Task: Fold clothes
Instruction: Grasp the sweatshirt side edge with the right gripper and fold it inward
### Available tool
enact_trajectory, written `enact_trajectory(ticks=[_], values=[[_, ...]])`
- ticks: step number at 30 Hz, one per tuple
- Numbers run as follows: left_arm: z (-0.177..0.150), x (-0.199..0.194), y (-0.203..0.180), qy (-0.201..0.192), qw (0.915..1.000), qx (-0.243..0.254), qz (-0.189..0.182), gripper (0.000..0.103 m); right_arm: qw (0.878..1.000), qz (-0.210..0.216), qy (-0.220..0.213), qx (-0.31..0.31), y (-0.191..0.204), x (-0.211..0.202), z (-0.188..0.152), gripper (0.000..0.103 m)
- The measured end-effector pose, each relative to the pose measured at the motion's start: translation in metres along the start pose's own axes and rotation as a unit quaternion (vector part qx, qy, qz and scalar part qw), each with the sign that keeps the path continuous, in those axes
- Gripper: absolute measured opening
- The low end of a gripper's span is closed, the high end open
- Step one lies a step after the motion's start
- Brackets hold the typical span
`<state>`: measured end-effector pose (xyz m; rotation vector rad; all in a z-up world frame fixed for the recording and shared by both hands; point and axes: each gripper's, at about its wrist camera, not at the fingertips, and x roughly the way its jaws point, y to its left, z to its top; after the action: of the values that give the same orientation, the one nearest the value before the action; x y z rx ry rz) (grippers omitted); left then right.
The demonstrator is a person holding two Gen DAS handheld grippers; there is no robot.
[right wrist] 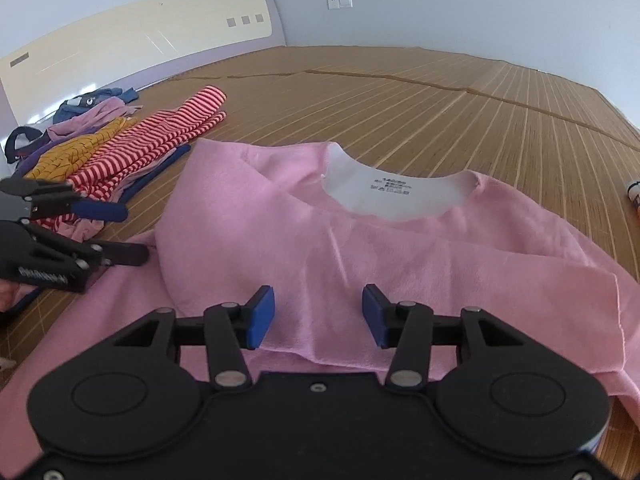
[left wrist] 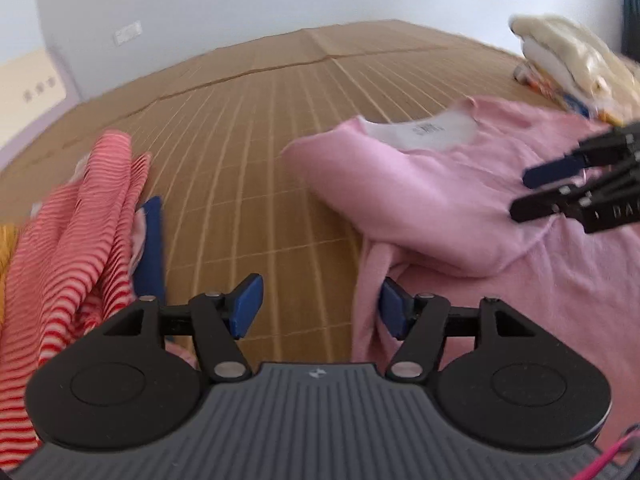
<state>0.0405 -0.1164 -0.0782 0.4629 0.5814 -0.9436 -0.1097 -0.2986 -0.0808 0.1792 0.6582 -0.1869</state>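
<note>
We see one pink shirt [right wrist: 400, 256] spread across a bamboo mat [right wrist: 420, 96], its white-lined neck opening facing up with a printed label inside and its left side folded over onto the body. Two grippers work at it. The right gripper [right wrist: 318, 316] hovers low over the shirt's lower half, its two blue pads [right wrist: 260, 318] spread apart with bare pink cloth between them and nothing pinched. The left gripper [left wrist: 320, 306] sits at the shirt's left edge, its two pads likewise spread wide; one pad is just beside a hanging fold of pink cloth, though we cannot tell whether it touches. In the right wrist view the left gripper's fingers show apart at the frame's left side, near the shirt's folded side.

To the left of the shirt lies one loose pile of clothes [right wrist: 100, 136]: we count a red-striped piece [right wrist: 160, 140] on top, a mustard one [right wrist: 72, 156], a mauve one and a blue one behind, with a dark blue strip along the pile's near edge. In the left wrist view a second, smaller pile [left wrist: 572, 60] of cream and white cloth rests on the mat beyond the shirt's far right. A cream headboard [right wrist: 140, 32] and one wall switch [right wrist: 339, 1] stand behind.
</note>
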Motion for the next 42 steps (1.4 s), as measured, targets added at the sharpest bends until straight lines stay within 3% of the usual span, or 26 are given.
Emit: enact_trajectory(ticks=[2, 6, 9, 11, 17, 23, 28, 30, 31, 32, 38, 42], values=[[-0.002, 0.000, 0.015, 0.003, 0.9994, -0.033, -0.014, 0.070, 1.000, 0.004, -0.007, 0.013, -0.008, -0.001, -0.003, 0.051], [-0.007, -0.004, 0.026, 0.008, 0.9987, -0.048, -0.016, 0.070, 0.999, 0.003, -0.016, 0.035, -0.022, -0.006, -0.003, 0.051], [-0.011, -0.008, 0.027, 0.014, 0.9995, -0.026, 0.012, 0.070, 0.999, -0.009, -0.010, 0.032, -0.019, -0.009, 0.005, 0.051], [-0.012, -0.013, 0.028, 0.018, 0.9994, -0.029, 0.000, 0.070, 1.000, -0.016, -0.003, 0.025, -0.014, -0.012, 0.011, 0.051], [-0.003, -0.028, 0.008, -0.007, 0.9996, 0.015, -0.021, 0.070, 0.998, 0.038, -0.001, -0.056, 0.022, -0.002, 0.067, 0.051], [0.000, -0.009, -0.013, 0.008, 0.9981, 0.050, -0.036, 0.070, 0.989, 0.112, 0.007, -0.098, 0.042, 0.058, 0.113, 0.051], [-0.002, 0.003, -0.012, 0.018, 0.9974, 0.043, -0.055, 0.070, 0.983, 0.140, 0.048, -0.113, 0.053, 0.105, 0.132, 0.044], [-0.002, 0.004, -0.011, 0.017, 0.9974, 0.040, -0.058, 0.070, 0.982, 0.137, 0.064, -0.115, 0.053, 0.114, 0.131, 0.033], [-0.002, 0.004, -0.011, 0.016, 0.9973, 0.041, -0.058, 0.070, 0.982, 0.135, 0.067, -0.114, 0.053, 0.115, 0.129, 0.016], [-0.002, 0.005, -0.011, 0.014, 0.9973, 0.042, -0.059, 0.070, 0.982, 0.133, 0.070, -0.114, 0.052, 0.117, 0.127, 0.008], [-0.005, 0.006, -0.009, 0.007, 0.9973, 0.039, -0.063, 0.071, 0.994, 0.059, 0.039, -0.086, 0.032, 0.110, 0.132, 0.005], [-0.009, 0.004, -0.004, 0.008, 0.9974, 0.030, -0.065, 0.072, 0.997, 0.021, 0.040, -0.069, 0.019, 0.120, 0.126, 0.009]])
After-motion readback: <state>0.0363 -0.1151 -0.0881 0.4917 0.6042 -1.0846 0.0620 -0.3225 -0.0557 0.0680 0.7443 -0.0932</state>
